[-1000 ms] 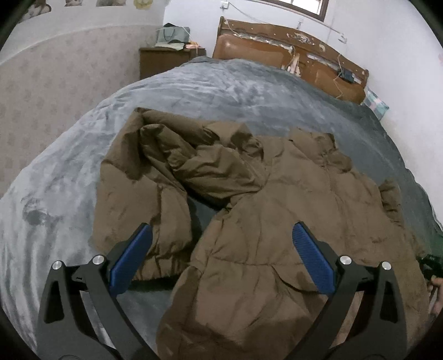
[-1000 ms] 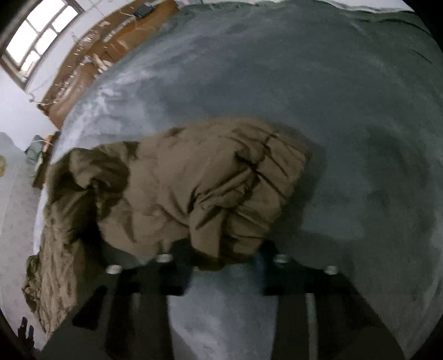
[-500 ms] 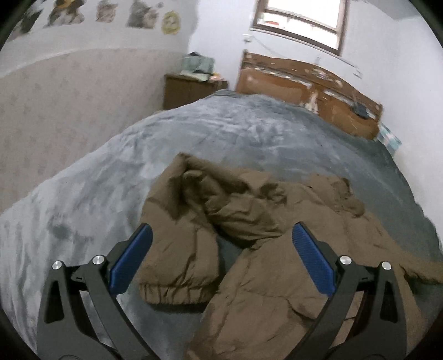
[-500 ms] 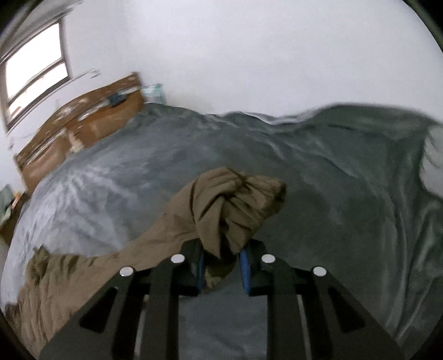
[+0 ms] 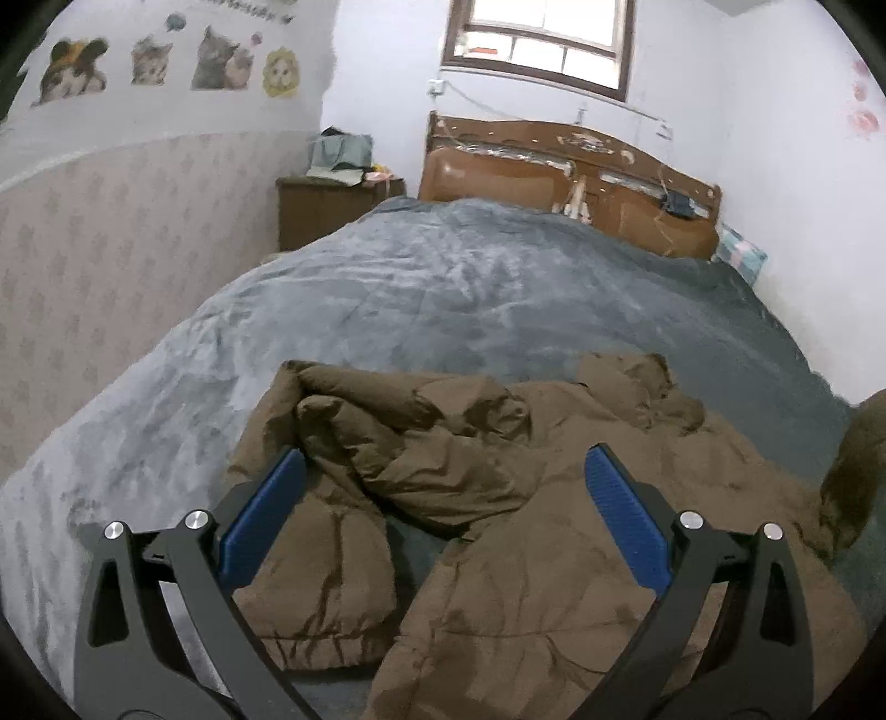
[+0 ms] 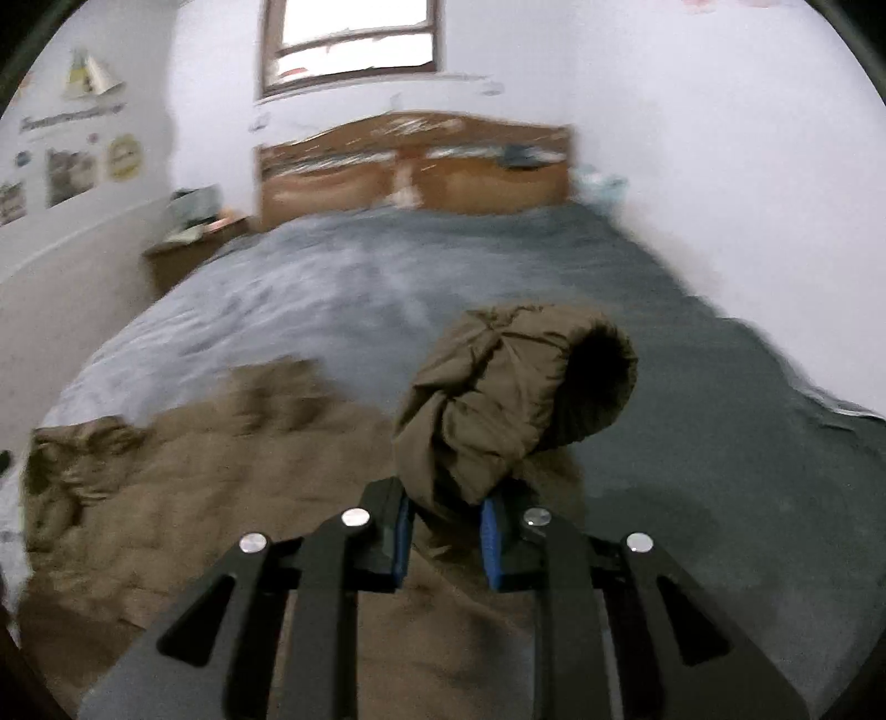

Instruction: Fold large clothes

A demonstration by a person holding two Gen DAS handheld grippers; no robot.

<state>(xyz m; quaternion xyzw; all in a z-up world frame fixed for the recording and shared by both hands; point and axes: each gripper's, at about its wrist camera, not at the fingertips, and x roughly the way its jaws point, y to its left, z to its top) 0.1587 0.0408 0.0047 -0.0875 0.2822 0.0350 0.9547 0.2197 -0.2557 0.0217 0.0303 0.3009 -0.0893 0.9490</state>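
Observation:
A brown padded jacket [image 5: 498, 531] lies crumpled on the grey bed cover [image 5: 443, 288], one sleeve folded over its left half. My left gripper [image 5: 443, 498] hovers open above the jacket's near hem, with nothing between its blue pads [image 5: 620, 515]. In the right wrist view my right gripper [image 6: 446, 531] is shut on the jacket's right sleeve [image 6: 498, 399], whose dark cuff opening points right. The sleeve is lifted clear of the bed; the rest of the jacket [image 6: 194, 476] spreads out below and to the left. The lifted sleeve [image 5: 853, 471] also shows at the right edge of the left wrist view.
A wooden headboard [image 5: 581, 177] stands at the far end of the bed below a window [image 5: 542, 39]. A dark nightstand [image 5: 326, 205] with bags on it sits at the far left by the wallpapered wall. A white wall runs along the bed's right side.
My right gripper rose and swung round with the sleeve, from looking down at the cover to facing the headboard. The left gripper lifted a little and tilted up, staying open.

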